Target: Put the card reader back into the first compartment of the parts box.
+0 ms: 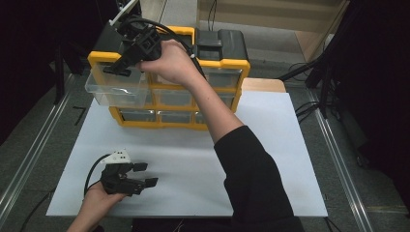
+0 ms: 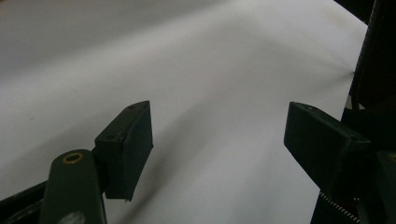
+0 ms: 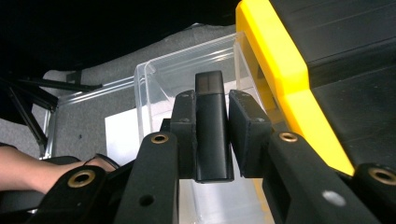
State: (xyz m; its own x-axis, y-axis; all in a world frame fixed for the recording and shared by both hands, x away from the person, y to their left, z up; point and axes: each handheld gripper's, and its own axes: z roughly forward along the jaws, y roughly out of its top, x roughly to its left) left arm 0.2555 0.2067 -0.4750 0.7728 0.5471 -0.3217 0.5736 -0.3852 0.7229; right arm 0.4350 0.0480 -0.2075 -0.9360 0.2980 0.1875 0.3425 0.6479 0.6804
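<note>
- White sheeting covers the surface (image 1: 270, 159), with dark floor and metal rails on both sides.
- One yellow-and-black drawer cabinet (image 1: 220, 65) stands at the far edge of the surface, toward the far left corner; one clear drawer (image 1: 116, 87) is pulled out from its top left slot, and the other drawers sit closed.
- Two grippers are in use, one in each hand.
- Near the left corner on the person's side, the left gripper (image 1: 145, 175) lies low over the sheet in the left hand (image 1: 99, 198), its jaws pointing right.
- The right arm, in a black sleeve (image 1: 254, 179), reaches across to the far left, where the right hand (image 1: 171, 63) holds the right gripper (image 1: 118, 70) tilted down over the open drawer.
- Looking along the left gripper (image 2: 217, 140), its own view shows the jaws well apart with bare white sheet between them.
- From the right gripper (image 3: 210, 135), its own view shows the jaws clamped on one small black stick-shaped object (image 3: 212, 128), held upright above the clear drawer (image 3: 159, 79), just beside the cabinet's yellow frame (image 3: 280, 70); the high view cannot resolve that object.
</note>
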